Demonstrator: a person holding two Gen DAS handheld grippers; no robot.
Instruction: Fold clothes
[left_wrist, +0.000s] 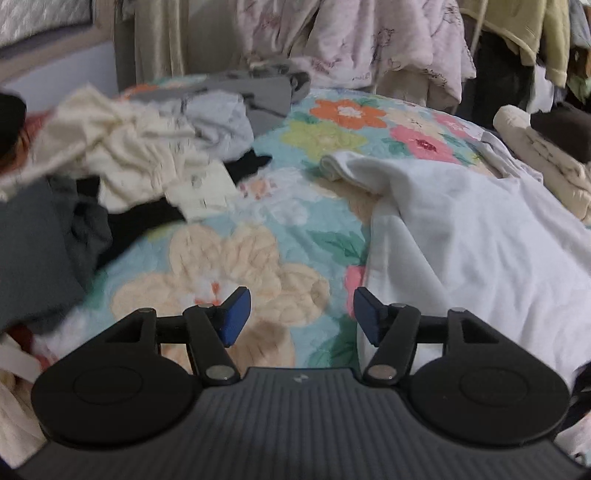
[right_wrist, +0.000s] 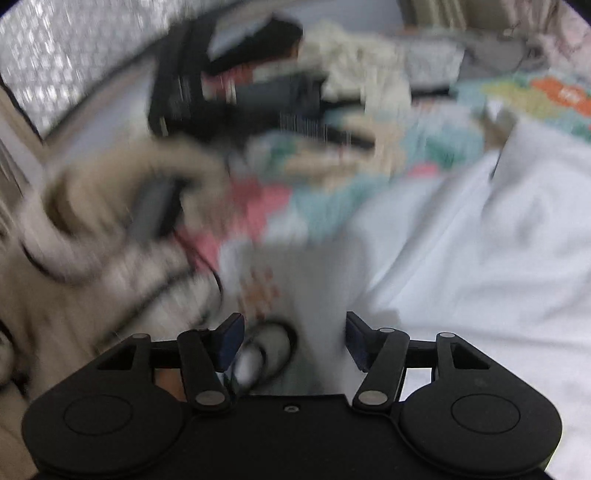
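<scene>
Left claw (left_wrist: 302, 313) was wide open, empty, above floral quilt (left_wrist: 229, 258); white garment (left_wrist: 461, 240) beside it. Right claw (right_wrist: 294, 341) also open, empty, view blurred.

both wrist views low over floral bedspread (left_wrist: 258, 236), sharing white garment (left_wrist: 480, 236)

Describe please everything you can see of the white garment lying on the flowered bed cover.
The white garment looks like soft, plain cotton, spread mostly flat with gentle wrinkles on the flowered bed cover. One sleeve stretches toward the pile of unfolded clothes, its cuff rolled. The open left gripper hovers at its near edge without holding it. The blurred right wrist view also shows it.
</scene>
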